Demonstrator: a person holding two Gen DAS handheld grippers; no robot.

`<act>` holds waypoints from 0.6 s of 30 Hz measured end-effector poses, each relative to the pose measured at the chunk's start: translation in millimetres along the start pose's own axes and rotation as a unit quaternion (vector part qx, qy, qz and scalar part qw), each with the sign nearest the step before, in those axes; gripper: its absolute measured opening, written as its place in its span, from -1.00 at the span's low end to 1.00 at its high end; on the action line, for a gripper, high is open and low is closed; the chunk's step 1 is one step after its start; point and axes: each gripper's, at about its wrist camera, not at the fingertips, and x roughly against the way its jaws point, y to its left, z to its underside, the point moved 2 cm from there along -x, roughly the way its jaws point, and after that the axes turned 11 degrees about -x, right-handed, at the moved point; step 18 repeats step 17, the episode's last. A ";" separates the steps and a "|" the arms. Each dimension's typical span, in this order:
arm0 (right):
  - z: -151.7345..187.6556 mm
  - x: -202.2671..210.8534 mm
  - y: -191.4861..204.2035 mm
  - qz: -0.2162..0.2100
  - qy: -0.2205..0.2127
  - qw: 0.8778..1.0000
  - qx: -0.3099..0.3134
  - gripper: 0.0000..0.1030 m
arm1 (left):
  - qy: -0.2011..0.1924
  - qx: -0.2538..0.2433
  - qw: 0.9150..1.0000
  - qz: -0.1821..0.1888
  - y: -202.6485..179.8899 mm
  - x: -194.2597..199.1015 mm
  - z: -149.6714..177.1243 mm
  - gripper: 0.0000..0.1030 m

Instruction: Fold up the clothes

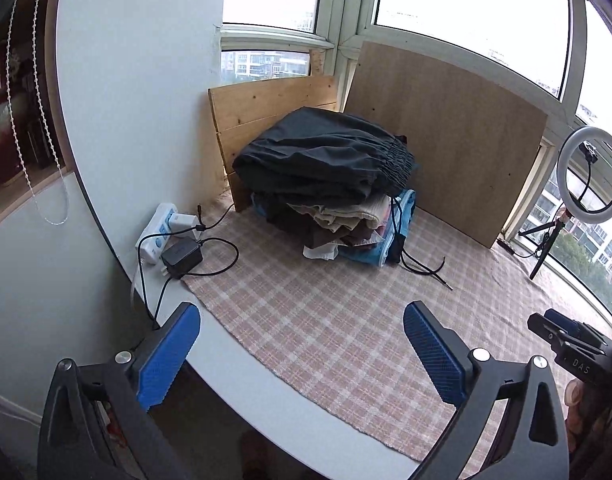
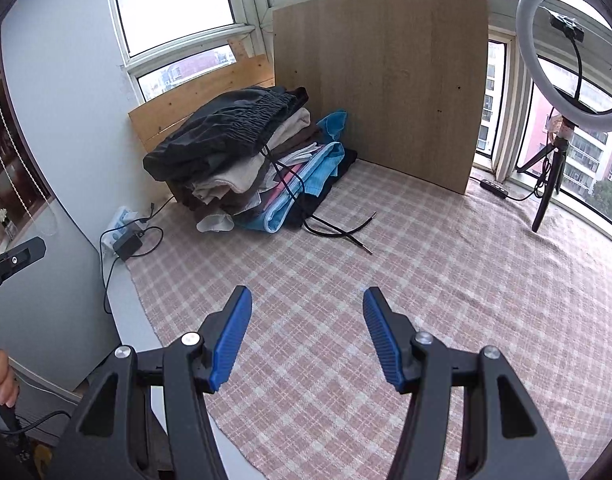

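Jaws on my left gripper (image 1: 302,350) stand spread as wide as they go, with nothing between the blue pads but checked cloth and the pale edge of the counter (image 1: 242,364). My right gripper (image 2: 307,336) has its jaws parted less widely, also empty, hovering over the pink plaid cloth (image 2: 425,300) that covers most of the counter. Neither touches any garment.

Beyond both, toward the far corner, sits the pile of folded clothes (image 1: 325,200). A dark grey garment with an elastic waistband (image 2: 222,132) lies on top, above beige, brown and blue layers. A black drawstring (image 2: 337,232) trails from the pile onto the plaid cloth in front of it.

Two wooden boards (image 2: 381,76) stand upright behind the pile, against the windows. Left of the pile, on the bare counter edge, lie a white power strip (image 1: 158,236) and a black adapter (image 1: 182,256) with cables. At the far right a ring light (image 2: 569,56) stands on a small tripod near the window.
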 end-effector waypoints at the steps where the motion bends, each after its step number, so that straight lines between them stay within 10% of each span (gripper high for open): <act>1: 0.4 -0.4 -0.4 0.000 0.001 1.000 0.000 0.11 | 0.000 0.000 1.000 0.000 -0.4 -0.1 -0.1 0.98; 18: -0.9 -3.1 -2.3 0.002 0.003 1.000 0.002 0.11 | -0.005 -0.010 1.000 0.006 -4.2 -3.4 -3.0 0.98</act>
